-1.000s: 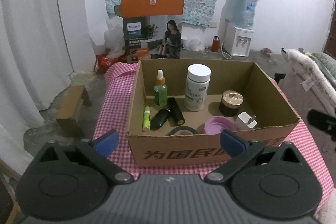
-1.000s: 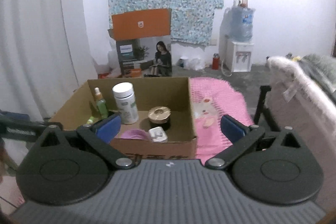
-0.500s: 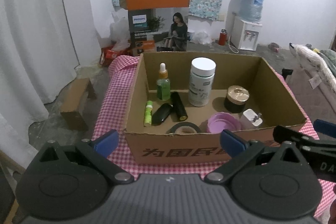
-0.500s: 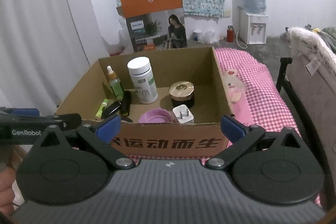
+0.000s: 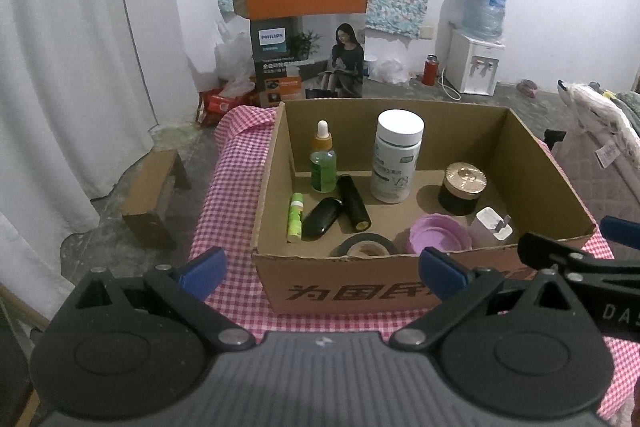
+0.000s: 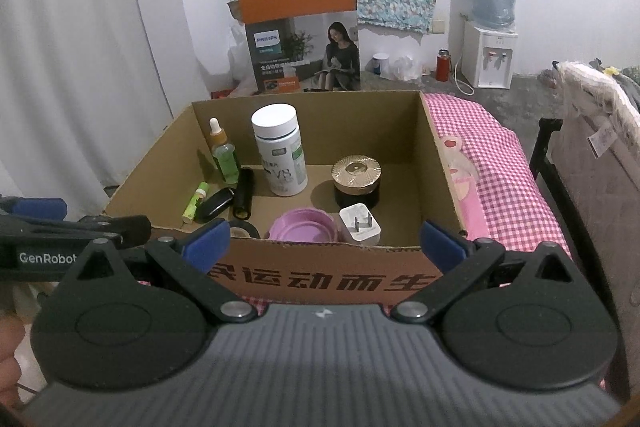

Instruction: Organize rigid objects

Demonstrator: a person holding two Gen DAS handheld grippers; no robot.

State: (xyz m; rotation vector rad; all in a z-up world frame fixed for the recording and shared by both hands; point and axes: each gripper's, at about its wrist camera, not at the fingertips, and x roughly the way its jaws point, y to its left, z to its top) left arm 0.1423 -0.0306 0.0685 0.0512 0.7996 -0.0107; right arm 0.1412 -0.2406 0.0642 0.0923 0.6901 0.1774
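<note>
Left claw (image 5: 322,269), left wrist view: jaws spread wide, empty, hovering just short of the cardboard box (image 5: 460,123) on the pink-checked tabletop (image 5: 232,211). Box contents: dropper bottle (image 5: 323,159) and white jar (image 5: 396,157) upright at the rear; green tube (image 5: 295,217), black case (image 5: 322,218) and black cylinder (image 5: 354,203) lying at left; tape roll (image 5: 362,245), pink lid (image 5: 438,239), white plug (image 5: 491,229) and gold-lidded jar (image 5: 462,189) toward front and right.

Right claw (image 6: 324,243), right wrist view: jaws equally wide, gripping nothing, at the box's near wall (image 6: 320,277). Same articles lie inside; plug touches the pink lid. Left claw's tips are visible at the left edge.
</note>
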